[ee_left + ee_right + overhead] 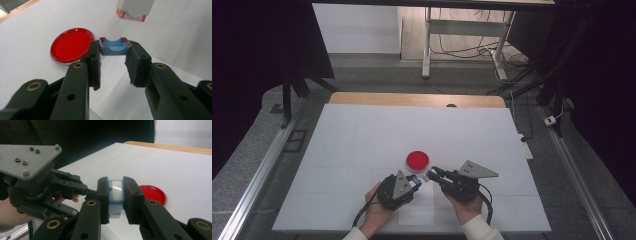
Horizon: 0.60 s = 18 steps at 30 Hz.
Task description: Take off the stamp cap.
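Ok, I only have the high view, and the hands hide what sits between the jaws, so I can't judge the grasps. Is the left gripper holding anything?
Observer: Yes. In the left gripper view, the left gripper is shut on a small blue cap, pinched at the very tips of the jaws.
Operator: And the right one?
Observer: The right gripper view shows the right gripper shut on a white and pale-blue block.
Operator: Are the two pieces touching?
Observer: No. In the left gripper view the block hangs above the cap, with bare table showing between them.
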### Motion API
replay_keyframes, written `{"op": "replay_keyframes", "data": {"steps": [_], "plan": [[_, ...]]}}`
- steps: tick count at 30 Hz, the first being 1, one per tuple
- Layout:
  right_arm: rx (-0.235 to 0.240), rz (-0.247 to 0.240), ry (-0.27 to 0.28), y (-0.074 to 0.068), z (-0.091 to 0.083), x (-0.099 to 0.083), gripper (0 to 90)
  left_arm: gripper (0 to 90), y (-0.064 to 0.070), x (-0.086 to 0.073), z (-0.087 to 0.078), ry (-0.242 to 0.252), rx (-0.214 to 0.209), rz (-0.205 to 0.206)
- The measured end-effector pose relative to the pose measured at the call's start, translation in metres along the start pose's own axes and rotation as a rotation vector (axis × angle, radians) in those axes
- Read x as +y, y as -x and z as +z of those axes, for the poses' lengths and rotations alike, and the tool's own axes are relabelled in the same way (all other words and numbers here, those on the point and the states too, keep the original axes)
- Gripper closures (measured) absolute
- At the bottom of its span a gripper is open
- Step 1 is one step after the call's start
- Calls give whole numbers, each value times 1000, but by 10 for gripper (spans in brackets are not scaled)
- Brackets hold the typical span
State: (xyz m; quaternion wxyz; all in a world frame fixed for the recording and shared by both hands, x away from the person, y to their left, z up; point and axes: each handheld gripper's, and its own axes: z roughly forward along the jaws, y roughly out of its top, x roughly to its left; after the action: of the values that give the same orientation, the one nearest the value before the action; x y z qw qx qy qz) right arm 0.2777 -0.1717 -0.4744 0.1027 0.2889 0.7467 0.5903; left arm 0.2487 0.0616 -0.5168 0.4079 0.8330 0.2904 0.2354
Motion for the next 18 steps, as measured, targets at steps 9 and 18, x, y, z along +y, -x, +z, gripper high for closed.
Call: {"op": "replay_keyframes", "data": {"steps": [9,18], "plan": [[-14,0,8,5,-4,1,757,651,-9,-3,-8,3,-14,-20],[-23,-5,6,7,-6,1,757,651,-23,-13,-29,18,-30,-63]]}}
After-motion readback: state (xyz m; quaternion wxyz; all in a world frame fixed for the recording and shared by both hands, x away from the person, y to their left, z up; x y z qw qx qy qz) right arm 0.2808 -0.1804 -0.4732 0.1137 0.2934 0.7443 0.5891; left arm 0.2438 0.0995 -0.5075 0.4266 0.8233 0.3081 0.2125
